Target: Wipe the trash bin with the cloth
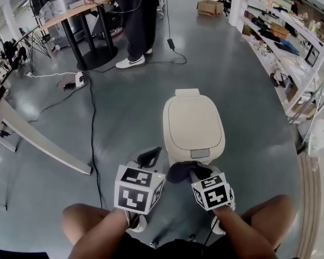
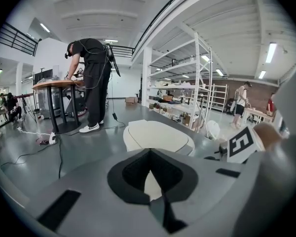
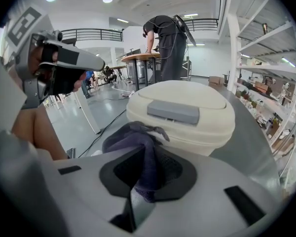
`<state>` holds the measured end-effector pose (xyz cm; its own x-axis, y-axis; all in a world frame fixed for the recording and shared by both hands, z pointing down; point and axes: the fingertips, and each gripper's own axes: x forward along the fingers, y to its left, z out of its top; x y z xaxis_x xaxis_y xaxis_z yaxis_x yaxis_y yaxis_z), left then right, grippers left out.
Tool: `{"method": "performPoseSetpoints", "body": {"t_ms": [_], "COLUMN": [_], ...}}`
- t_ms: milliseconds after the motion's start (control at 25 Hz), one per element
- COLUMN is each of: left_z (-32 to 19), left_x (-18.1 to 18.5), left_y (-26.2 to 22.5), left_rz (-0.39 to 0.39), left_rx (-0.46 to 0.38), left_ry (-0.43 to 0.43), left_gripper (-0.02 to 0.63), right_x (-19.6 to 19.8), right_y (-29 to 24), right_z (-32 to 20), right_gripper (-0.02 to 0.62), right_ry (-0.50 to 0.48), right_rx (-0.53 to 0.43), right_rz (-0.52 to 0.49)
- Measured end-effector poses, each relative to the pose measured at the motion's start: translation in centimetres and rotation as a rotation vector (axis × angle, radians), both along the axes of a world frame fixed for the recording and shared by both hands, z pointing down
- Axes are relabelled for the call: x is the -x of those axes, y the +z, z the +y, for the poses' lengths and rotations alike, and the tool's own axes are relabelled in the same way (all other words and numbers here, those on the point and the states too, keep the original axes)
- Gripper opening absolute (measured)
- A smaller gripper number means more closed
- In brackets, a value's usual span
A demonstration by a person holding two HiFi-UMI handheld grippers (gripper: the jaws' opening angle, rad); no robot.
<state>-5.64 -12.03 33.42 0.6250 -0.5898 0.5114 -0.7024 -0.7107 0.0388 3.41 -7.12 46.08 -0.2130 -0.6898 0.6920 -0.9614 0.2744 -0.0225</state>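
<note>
A cream trash bin (image 1: 194,124) with its lid down stands on the grey floor just ahead of me; it also shows as the bin (image 2: 158,135) and the bin (image 3: 187,95). A grey pad (image 3: 173,111) sits at the lid's front. My right gripper (image 1: 192,172) is at the bin's near front edge, shut on a dark purple cloth (image 1: 178,172). The cloth (image 3: 134,138) bunches out past the jaws of the right gripper (image 3: 148,157) and touches the bin's front. My left gripper (image 1: 149,157) hovers left of the bin's front, and in its own view the left gripper (image 2: 149,154) is shut and holds nothing.
A person (image 1: 137,15) stands at a wooden standing table (image 1: 75,12) at the back. Black cables (image 1: 92,112) and a power strip (image 1: 79,80) lie on the floor to the left. White shelving (image 1: 291,47) runs along the right. A pale table edge (image 1: 40,140) slants at the left.
</note>
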Motion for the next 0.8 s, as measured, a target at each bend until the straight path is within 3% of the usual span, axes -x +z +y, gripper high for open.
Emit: {"method": "performPoseSetpoints", "body": {"t_ms": [800], "left_z": [0.2], "left_x": [-2.5], "left_y": [1.9], "left_rz": [-0.05], "left_rx": [0.028], "left_ry": [0.052], "left_gripper": [0.0], "right_x": [-7.1], "right_y": [0.7], "right_z": [0.8], "right_gripper": [0.051], "right_ry": [0.102], "right_rx": [0.013], "right_rz": [0.034]}}
